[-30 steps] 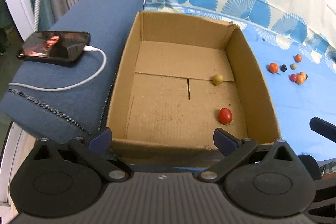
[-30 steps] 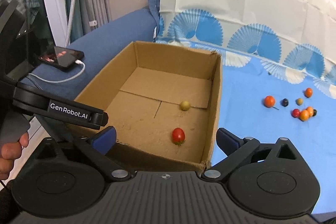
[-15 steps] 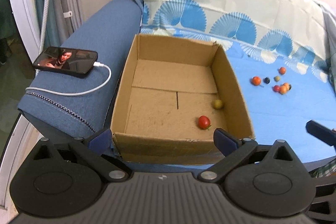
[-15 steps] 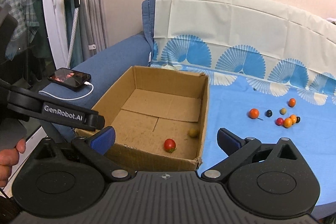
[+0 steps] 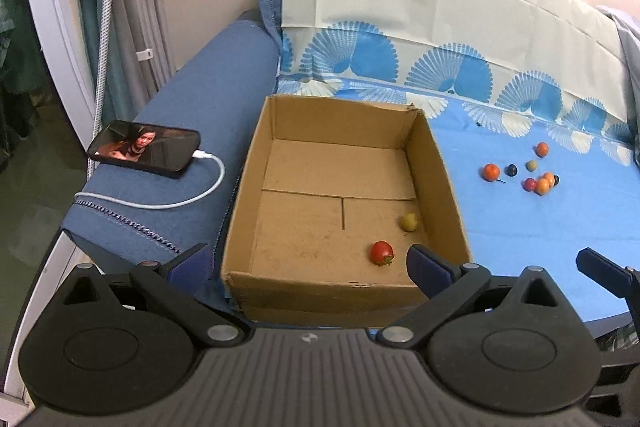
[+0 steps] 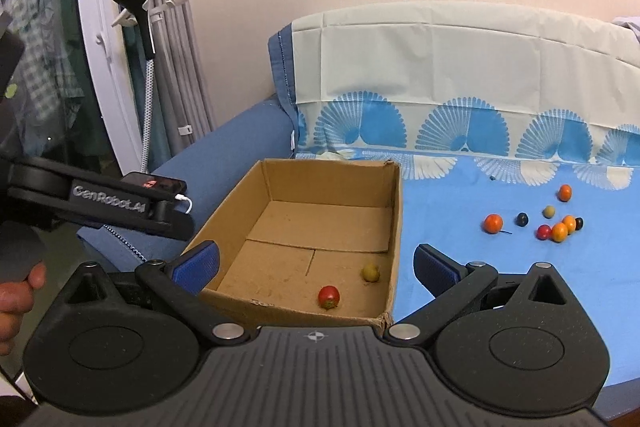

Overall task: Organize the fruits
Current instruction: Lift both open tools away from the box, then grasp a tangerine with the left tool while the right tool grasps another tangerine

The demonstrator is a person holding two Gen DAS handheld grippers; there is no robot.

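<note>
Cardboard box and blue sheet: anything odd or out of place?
Nothing damaged. The cardboard box holds only a red tomato and a yellow-green fruit; the other small fruits lie loose on the blue sheet.

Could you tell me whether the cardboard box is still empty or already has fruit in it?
Not empty: the cardboard box holds a red tomato and a yellow-green fruit on its floor.

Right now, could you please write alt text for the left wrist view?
An open cardboard box on a blue cloth holds a red fruit and a yellow-green one. More small fruits lie to its right, a phone to its left.
</note>
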